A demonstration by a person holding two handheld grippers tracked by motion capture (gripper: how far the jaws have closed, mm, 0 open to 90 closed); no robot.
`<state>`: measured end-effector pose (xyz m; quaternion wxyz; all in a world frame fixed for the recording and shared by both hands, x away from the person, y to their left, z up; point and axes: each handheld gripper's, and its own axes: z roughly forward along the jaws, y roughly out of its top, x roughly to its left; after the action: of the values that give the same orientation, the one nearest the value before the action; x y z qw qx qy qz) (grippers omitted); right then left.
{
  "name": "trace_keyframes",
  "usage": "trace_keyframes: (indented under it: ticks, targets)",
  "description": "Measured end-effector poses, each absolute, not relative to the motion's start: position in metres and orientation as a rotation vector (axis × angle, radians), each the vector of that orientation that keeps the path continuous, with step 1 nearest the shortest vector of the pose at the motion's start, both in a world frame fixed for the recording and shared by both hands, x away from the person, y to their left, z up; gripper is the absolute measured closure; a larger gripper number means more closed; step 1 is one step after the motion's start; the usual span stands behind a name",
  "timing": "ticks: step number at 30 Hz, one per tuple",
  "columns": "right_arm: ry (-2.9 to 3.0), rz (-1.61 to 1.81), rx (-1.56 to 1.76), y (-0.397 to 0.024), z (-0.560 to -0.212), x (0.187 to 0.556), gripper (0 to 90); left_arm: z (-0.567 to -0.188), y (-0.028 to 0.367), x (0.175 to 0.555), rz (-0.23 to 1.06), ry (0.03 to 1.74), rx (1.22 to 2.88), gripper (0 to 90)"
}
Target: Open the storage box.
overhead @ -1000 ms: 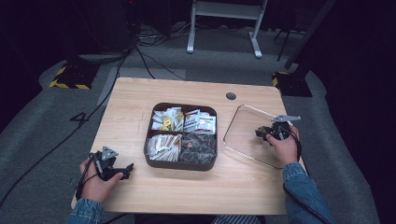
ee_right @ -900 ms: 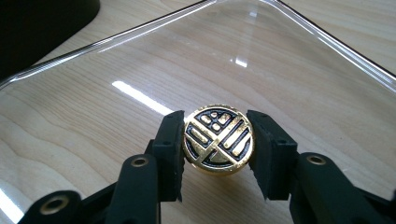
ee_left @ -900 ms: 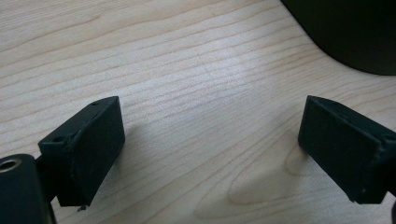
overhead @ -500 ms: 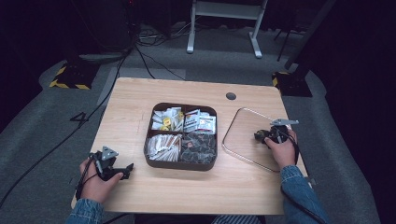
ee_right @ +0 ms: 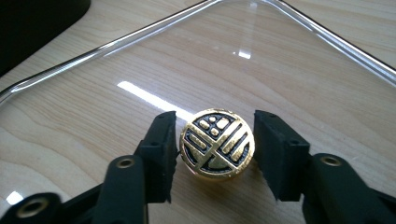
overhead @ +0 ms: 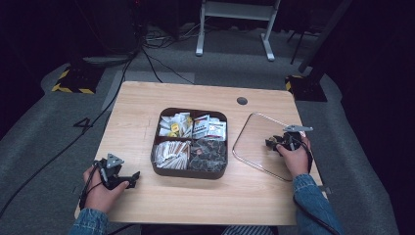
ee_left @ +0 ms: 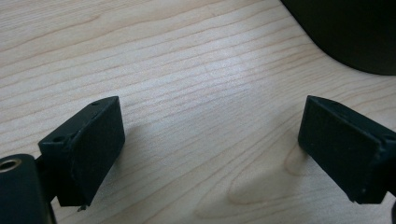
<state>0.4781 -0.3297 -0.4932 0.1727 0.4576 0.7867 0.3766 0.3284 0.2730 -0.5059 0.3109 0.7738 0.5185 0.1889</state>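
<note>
**Glass lid laid flat beside the tray, its gold knob between parted jaws**

Glass lid [overhead: 262, 147]: one, clear, rounded-square with a thin bright rim, lying flat on the table [overhead: 147, 107] just right of the dark tray [overhead: 190, 172]. One knob [ee_right: 217, 142] stands at its middle, round, gold with black inlaid bars and dots. One tray holds four compartments: pale sachets in the two far ones, brown-and-white packets in the near left, dark wrapped pieces in the near right. One small dark round cap [overhead: 242, 101] sits in the table beyond the tray.

Two grippers. The right gripper [ee_right: 215, 154], over the lid to the tray's right, has just been opening; its jaws stand narrowly apart with the knob between them, the left pad close against it, the right one clear. The left gripper [ee_left: 210, 149], near the tray's near left corner, has its jaws wide over bare wood.

The right gripper view gives the knob's pattern, which the high view leaves as a speck; the left gripper view catches just a corner of the tray's dark wall.
</note>
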Motion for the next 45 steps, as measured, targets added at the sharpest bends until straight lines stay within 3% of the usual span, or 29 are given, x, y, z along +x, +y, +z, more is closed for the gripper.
trace_keyframes:
  ticks: [9,14,30,45]
  targets:
    - [2.161,1.171,1.259,-0.329,-0.472,0.469,43.4,-0.506,0.273,0.328,0.496,1.363,2.045,8.1]
    - [2.163,1.225,1.165,-0.324,-0.459,0.447,43.2,-0.504,0.273,0.327,0.503,1.355,2.040,16.0]
    - [2.408,1.310,1.024,-0.279,-0.493,0.374,44.2,-0.480,0.266,0.323,0.500,1.333,2.031,24.6]
    - [2.546,1.187,0.793,-0.251,-0.504,0.355,38.2,-0.451,0.258,0.327,0.460,1.293,1.958,27.0]
